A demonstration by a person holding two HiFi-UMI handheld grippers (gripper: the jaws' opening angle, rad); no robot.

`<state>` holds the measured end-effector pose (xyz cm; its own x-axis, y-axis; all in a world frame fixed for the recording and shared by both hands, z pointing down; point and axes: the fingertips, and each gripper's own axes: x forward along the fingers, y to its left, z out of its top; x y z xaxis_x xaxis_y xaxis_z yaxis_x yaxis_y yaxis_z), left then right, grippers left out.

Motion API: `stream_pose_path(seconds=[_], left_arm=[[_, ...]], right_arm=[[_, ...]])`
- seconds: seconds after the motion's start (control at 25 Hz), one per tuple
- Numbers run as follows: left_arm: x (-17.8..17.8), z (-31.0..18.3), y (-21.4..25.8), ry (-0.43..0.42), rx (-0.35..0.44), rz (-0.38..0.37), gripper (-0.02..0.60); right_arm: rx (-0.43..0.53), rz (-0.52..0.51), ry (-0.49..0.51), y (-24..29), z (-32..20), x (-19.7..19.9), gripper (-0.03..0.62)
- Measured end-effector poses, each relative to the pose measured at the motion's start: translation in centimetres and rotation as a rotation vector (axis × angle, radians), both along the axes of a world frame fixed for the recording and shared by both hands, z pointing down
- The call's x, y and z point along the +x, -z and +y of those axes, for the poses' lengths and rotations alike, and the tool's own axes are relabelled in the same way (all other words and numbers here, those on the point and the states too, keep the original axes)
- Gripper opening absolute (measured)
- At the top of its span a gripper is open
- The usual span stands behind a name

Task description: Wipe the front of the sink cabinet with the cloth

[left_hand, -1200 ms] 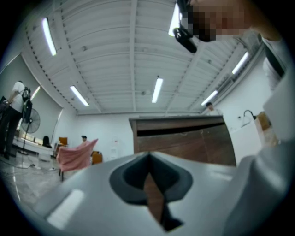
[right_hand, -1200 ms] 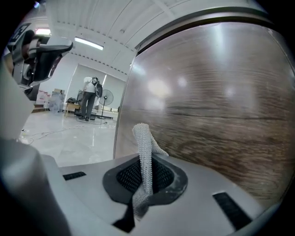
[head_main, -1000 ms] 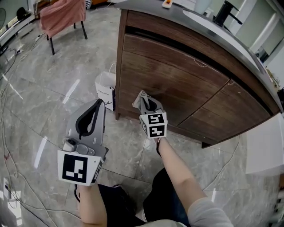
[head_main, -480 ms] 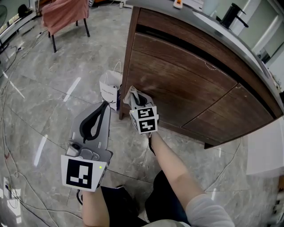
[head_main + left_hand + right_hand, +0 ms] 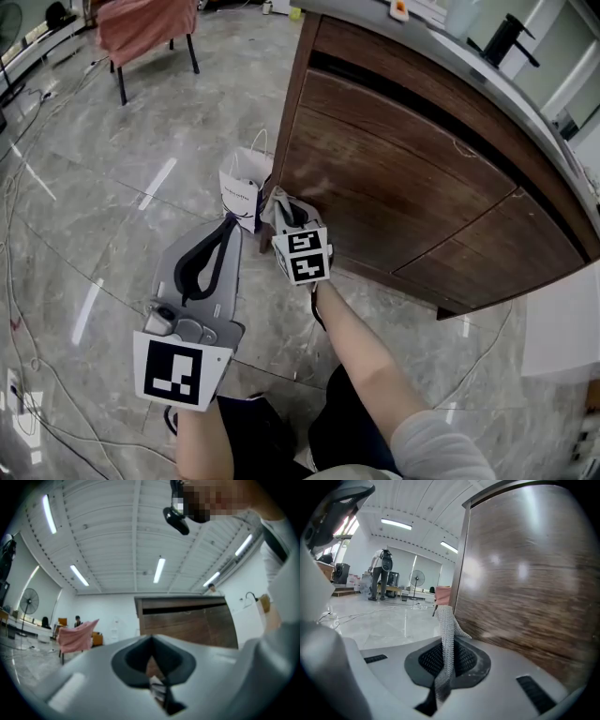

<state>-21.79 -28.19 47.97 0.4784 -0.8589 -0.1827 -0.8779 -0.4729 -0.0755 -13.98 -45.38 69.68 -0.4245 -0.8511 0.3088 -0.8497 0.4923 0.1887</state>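
Grey cloth (image 5: 446, 637) pinched in right tool (image 5: 285, 208) beside wooden cabinet front (image 5: 394, 178); left tool (image 5: 226, 225) pressed together, empty.

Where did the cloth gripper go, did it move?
Yes. The right gripper with the cloth slid left along the cabinet front, toward its corner by the paper bag.

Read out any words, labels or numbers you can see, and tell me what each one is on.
White paper bag: dark print on its side, too small to read.
Left marker cube and right marker cube: black-and-white square patterns only, no letters.
No other text is visible.
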Motion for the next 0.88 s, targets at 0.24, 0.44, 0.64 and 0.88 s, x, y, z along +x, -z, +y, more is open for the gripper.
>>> stream_pose_path(seconds=[0.24, 0.44, 0.64, 0.88], left_arm=[[-0.4, -0.4, -0.4, 0.005, -0.011, -0.003, 0.005], [-0.2, -0.6, -0.2, 0.003, -0.007, -0.001, 0.005], [0.6, -0.6, 0.0, -0.014, 0.000, -0.003, 0.005], [1.7, -0.4, 0.1, -0.026, -0.002, -0.013, 0.005]], right_arm=[[-0.041, 0.020, -0.004, -2.5, -0.1, -0.1, 0.006], [-0.077, 0.031, -0.021, -4.3, 0.1, 0.4, 0.006], [-0.076, 0.052, -0.015, -4.4, 0.5, 1.4, 0.006], [-0.080, 0.059, -0.049, -4.8, 1.6, 4.6, 0.006]])
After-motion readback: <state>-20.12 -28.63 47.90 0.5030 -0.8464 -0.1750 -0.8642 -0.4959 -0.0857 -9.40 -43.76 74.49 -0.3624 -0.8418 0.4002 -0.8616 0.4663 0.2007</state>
